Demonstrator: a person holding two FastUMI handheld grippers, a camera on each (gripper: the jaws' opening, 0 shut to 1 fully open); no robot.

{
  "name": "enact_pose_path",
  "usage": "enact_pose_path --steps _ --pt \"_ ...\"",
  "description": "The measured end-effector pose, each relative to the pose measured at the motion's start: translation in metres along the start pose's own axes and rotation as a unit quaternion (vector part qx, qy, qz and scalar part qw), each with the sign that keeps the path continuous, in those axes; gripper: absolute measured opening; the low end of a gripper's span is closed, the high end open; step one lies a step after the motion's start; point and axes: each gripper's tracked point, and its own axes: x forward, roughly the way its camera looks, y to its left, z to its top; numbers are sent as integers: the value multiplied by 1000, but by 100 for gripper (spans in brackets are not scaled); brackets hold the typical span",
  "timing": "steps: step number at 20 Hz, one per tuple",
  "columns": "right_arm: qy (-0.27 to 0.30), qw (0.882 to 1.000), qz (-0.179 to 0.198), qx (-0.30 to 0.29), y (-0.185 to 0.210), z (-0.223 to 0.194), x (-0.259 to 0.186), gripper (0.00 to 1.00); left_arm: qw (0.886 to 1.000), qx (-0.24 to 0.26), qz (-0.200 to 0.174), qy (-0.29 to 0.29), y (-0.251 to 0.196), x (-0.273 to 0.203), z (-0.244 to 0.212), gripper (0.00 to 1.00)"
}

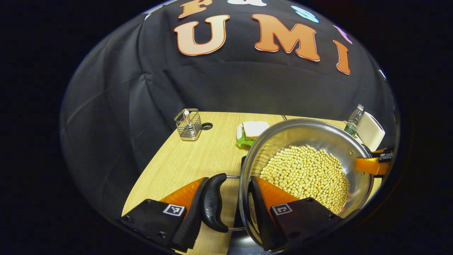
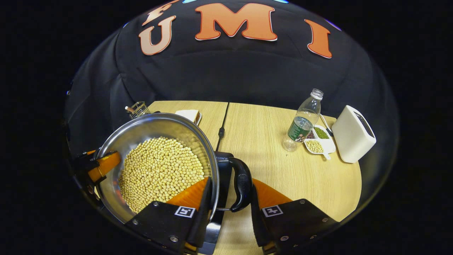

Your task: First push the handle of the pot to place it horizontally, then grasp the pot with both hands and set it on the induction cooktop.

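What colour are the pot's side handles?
Black. The pot handle shows best in the right gripper view, between that gripper's fingers.

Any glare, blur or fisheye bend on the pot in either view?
Left gripper view: pot sharp, soft glare along the steel wall, rim bowed by the fisheye, table edges curve. Right gripper view: beans crisp, mild sheen on the wall, bottle leans from distortion; no motion blur.

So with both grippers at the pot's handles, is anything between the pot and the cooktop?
Nothing visible: the pot of beans sits directly over the dark cooktop, whose edge shows beside its rim.
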Motion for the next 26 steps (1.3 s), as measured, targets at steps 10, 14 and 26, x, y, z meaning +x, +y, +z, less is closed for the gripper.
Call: enact_pose_path --steps 10,14,26 --pt "5 1000 -4 -1 2 -2 -4 54 1000 5 -6 -3 -4 7 2 72" --pt "6 1000 -1 0 2 -1 -4 54 1000 -1 -3 -5 -3 0 3 75" --pt "-123 992 13 28 -28 60 -69 76 998 -3 30 -58 10 -28 35 90"
